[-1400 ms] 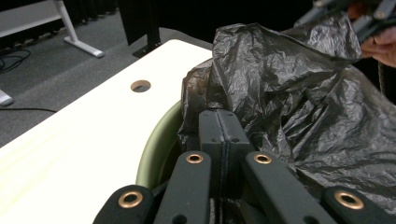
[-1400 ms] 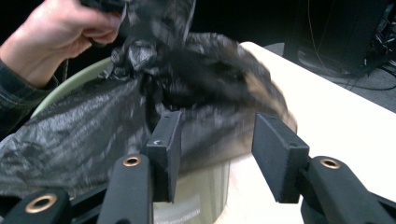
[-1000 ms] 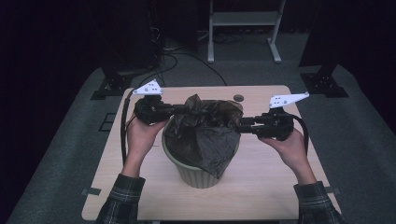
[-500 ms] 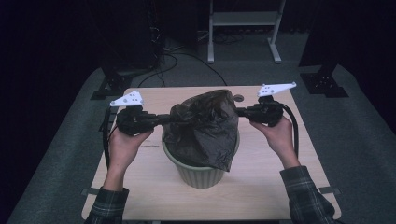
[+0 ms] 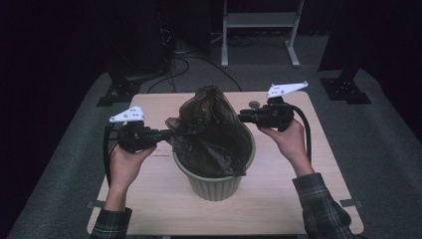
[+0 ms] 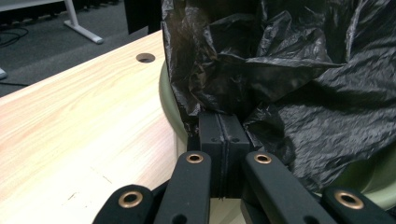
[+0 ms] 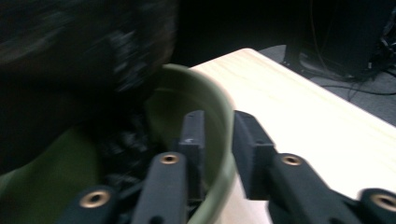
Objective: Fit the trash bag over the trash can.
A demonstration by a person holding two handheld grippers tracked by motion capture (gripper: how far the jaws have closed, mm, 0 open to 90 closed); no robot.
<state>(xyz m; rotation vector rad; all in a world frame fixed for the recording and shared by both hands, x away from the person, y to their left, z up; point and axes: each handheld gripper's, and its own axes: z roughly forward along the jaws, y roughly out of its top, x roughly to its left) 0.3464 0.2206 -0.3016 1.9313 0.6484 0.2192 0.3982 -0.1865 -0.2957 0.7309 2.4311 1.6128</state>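
A pale green bin stands mid-table with a crumpled black plastic bag bulging up out of it. My left gripper is at the bin's left side, shut on a fold of the bag's edge; the pads press together on the bag just above the bin's rim. My right gripper reaches the bin's far right rim. Its jaws have just been opening and stand apart astride the rim, one inside, one outside, without pressing. The bag is a dark blur at upper left.
The wooden table has a round cable hole behind the bin. A cable trails from each gripper. Dark carpet surrounds the table, with a white rack's legs and floor cables beyond the far edge.
The left gripper drew the bag's edge left and toward the near side. The right gripper moved in toward the bin's far rim and its jaws parted. The bag now stands higher.
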